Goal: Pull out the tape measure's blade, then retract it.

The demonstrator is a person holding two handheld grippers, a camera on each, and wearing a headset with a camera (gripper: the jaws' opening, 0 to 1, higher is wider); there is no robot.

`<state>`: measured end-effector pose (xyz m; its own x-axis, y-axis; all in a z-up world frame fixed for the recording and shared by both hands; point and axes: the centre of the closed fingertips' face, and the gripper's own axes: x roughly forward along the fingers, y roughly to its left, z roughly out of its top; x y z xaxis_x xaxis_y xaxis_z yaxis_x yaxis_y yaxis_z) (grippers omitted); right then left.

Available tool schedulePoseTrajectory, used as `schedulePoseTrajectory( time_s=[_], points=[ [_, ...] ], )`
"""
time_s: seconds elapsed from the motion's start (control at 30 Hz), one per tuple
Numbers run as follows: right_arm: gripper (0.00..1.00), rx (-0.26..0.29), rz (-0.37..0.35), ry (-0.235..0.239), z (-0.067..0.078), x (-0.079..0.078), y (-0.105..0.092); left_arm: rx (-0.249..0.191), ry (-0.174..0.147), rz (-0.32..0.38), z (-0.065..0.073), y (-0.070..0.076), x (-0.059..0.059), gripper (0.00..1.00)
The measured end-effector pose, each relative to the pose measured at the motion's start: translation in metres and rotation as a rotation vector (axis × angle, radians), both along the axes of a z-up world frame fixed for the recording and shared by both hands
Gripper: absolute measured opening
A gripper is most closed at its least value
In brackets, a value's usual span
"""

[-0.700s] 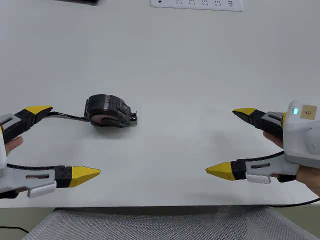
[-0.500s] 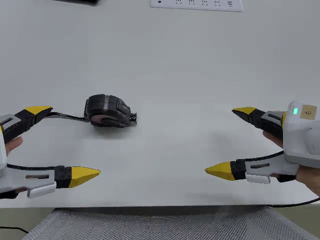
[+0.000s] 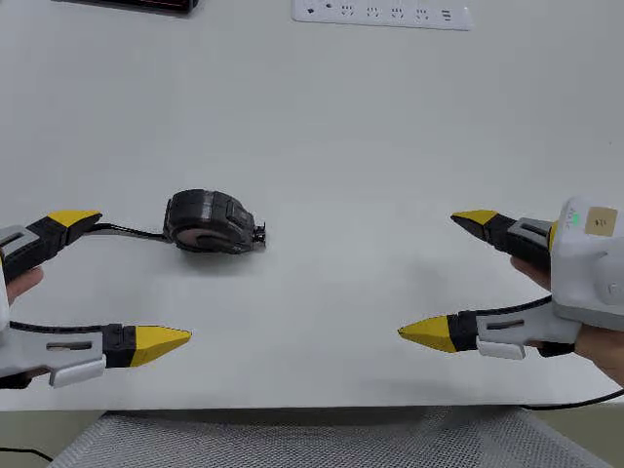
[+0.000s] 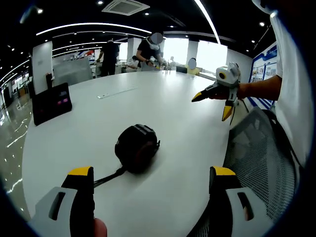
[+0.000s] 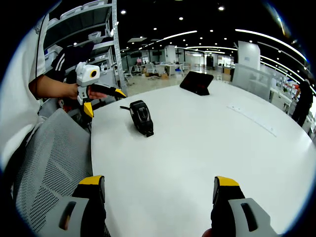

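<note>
Your tape measure [image 3: 210, 221]: black casing, dull reddish side face, black strap. Tabletop [image 3: 341, 127]: plain white, no pattern. Your left gripper [image 3: 144, 275] and right gripper [image 3: 426, 275]: white bodies, black jaws tipped yellow. Power strip [image 3: 385, 13]: white. Chair mesh [image 3: 292, 439]: grey, fine perforated weave.

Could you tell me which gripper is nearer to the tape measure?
Left. The left gripper sits close beside the tape measure; the right gripper is far on its other side.
</note>
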<state>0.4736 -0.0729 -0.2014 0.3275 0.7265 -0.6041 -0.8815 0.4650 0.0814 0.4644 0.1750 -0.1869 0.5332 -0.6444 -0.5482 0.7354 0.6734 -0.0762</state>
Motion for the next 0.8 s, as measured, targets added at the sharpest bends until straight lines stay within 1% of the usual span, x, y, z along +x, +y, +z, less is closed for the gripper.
schedulePoseTrajectory(
  time_s=[0.3, 0.37, 0.43, 0.47, 0.5, 0.7, 0.8],
  points=[
    [0.9, -0.002, 0.004, 0.002, 0.0009, -0.0014, 0.0011, 0.006, 0.004, -0.004, -0.001, -0.0001, -0.0014, 0.92],
    [0.89, -0.001, 0.004, 0.001, 0.0012, -0.0012, 0.0012, 0.016, -0.001, -0.003, -0.0017, 0.0015, -0.0004, 0.9],
    [0.89, -0.002, 0.006, 0.0, 0.0008, -0.0013, 0.001, 0.015, 0.01, -0.006, -0.0025, 0.0019, -0.0006, 0.88],
    [0.89, -0.003, 0.006, 0.0, 0.0007, -0.0013, 0.001, 0.014, 0.012, -0.004, -0.0024, 0.0025, -0.0003, 0.85],
    [0.89, -0.002, 0.006, 0.001, 0.0007, -0.0013, 0.0012, 0.017, 0.006, -0.002, -0.0024, 0.0035, 0.0011, 0.85],
    [0.89, -0.004, 0.009, -0.001, 0.0004, 0.0011, 0.0021, 0.018, 0.019, -0.004, -0.0029, 0.005, 0.0032, 0.83],
    [0.89, -0.006, 0.012, -0.004, 0.0007, 0.0032, 0.0025, 0.018, 0.018, -0.003, -0.0018, 0.0059, 0.0064, 0.82]
  ],
)
